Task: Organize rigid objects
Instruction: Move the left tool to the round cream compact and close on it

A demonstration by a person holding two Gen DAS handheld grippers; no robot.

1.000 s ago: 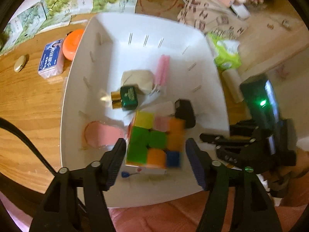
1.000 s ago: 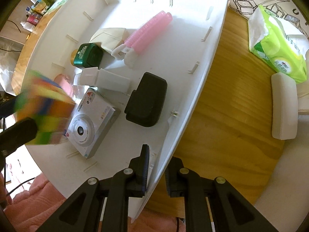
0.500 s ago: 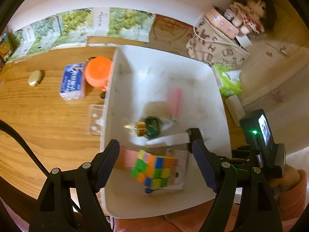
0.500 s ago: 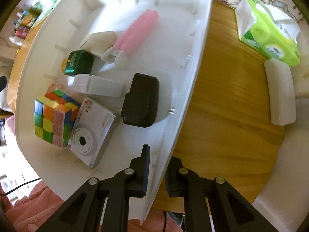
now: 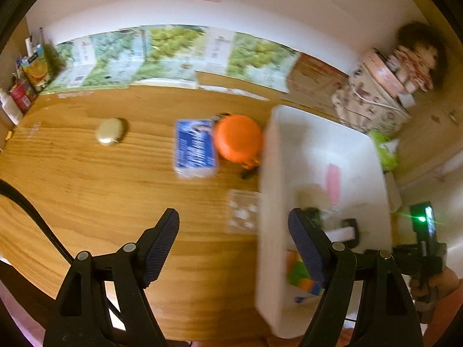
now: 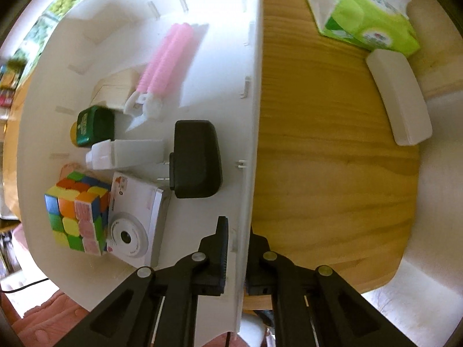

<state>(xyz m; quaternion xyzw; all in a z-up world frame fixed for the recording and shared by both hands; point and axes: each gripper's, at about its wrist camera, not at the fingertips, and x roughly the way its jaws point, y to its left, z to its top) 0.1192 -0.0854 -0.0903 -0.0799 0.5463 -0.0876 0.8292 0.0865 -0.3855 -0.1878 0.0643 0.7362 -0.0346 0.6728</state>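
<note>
1. My left gripper [image 5: 233, 235] is spread wide with nothing between the pads, hanging over bare wooden table [image 5: 86, 190]. Its right finger [image 5: 306, 248] overlaps the white bin [image 5: 272, 202] and hides part of what lies inside.
2. The left view is smeared. Inside the bin I can only make out a pink streak, a dark green shape and a scrap of the puzzle cube [image 5: 301, 271] behind the finger.
3. My right gripper [image 6: 235, 256] is pinched on the bin's side wall [image 6: 249, 173], one pad inside and one outside, pointing straight down. Its jaws have just been closing on that wall.
4. From the right wrist the bin's contents are sharp. The puzzle cube [image 6: 76, 212] sits in the near left corner, touching a white compact camera [image 6: 136, 217].
5. Beyond them lie a black adapter [image 6: 196, 159], a white tube [image 6: 127, 153], a green bottle with a gold cap [image 6: 92, 127], pink hair rollers [image 6: 167, 60] and a beige piece I cannot identify.
6. Out on the table, left view: a small clear plastic case [image 5: 243, 211] just beside the bin, an orange tape measure [image 5: 238, 141] touching a blue tissue pack [image 5: 195, 149], and a gold oval thing [image 5: 111, 131] well apart.
7. Right of the bin: a green wipes pack [image 6: 367, 14] and a white oblong case [image 6: 400, 101], the pack cut off at the top edge.
</note>
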